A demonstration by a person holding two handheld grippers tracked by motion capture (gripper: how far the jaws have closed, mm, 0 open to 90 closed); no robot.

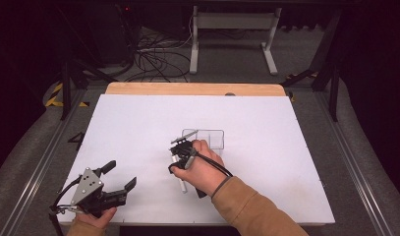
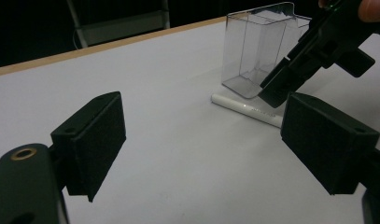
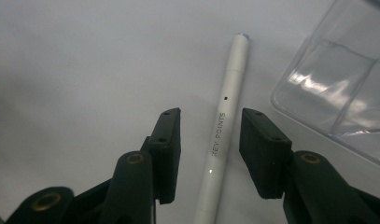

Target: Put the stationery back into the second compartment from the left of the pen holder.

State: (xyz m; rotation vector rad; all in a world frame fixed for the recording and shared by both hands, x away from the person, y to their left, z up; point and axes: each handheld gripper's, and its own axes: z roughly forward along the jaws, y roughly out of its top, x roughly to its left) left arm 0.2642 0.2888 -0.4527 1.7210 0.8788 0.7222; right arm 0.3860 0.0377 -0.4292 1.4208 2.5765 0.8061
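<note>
- White pen (image 3: 223,126), printed "KEY POINTS" along the barrel, flat on the white table top (image 1: 266,128), near the middle of the board and towards the person's side.
- In the right gripper view, pen between the two black jaws, running away from the camera; bare gap on each side of the barrel, neither pad touching it.
- Right gripper (image 1: 180,156) down over the pen, jaws half-wide and astride it, nothing gripped.
- Right hand (image 1: 203,167) wrapped round the gripper body, tan sleeve (image 1: 246,206) coming in from the lower edge of the high view, black cable looped over the wrist.
- Clear plastic container (image 1: 210,137), open-topped with an inner divider, upright on the table just beyond the pen; near wall close beside the pen, apart from it.
- In the left gripper view, pen (image 2: 246,109) lying along the foot of the container (image 2: 257,46), right gripper (image 2: 290,81) slanting down onto it from the upper right.
- Left gripper (image 1: 120,178) at the near left corner of the table, well apart from pen and container, held just above the surface.
- Left jaws spread wide, bare table between the pads, nothing held.
- Grey three-cornered plate (image 1: 88,186) on top of the left gripper.
- Wooden table edge (image 1: 195,88) showing beyond the far side of the white board.
</note>
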